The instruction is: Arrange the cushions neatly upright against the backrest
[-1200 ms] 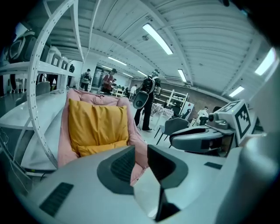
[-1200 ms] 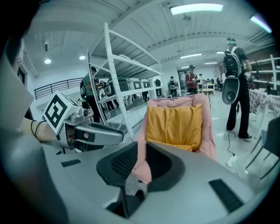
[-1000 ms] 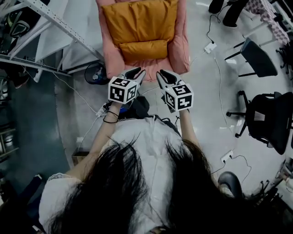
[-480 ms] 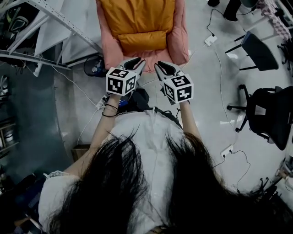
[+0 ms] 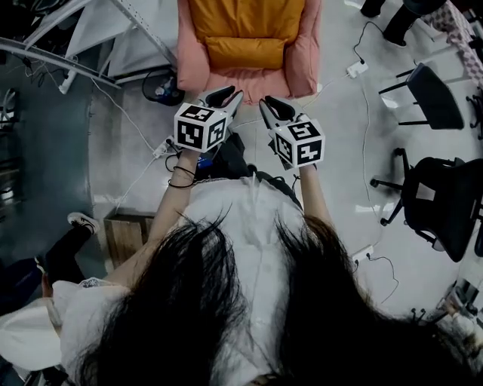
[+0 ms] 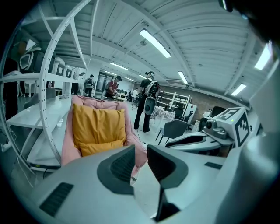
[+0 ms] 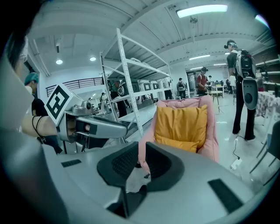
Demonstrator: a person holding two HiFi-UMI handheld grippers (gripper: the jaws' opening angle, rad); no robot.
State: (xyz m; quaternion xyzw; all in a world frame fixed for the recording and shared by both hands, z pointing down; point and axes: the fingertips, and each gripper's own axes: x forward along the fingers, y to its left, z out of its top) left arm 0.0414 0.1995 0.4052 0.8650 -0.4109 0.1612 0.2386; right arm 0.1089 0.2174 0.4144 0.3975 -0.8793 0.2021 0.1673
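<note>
Head view, nearest first: the left gripper [image 5: 225, 96] and right gripper [image 5: 273, 105] hover side by side over the grey floor [image 5: 347, 158]. Each has its jaws drawn almost together, with a thin slit left and nothing between them. Just beyond stands the pink armchair [image 5: 306, 60]. The small orange cushion [image 5: 245, 53] sits low on its seat, and the large orange cushion [image 5: 249, 16] stands upright against the backrest behind it.
</note>
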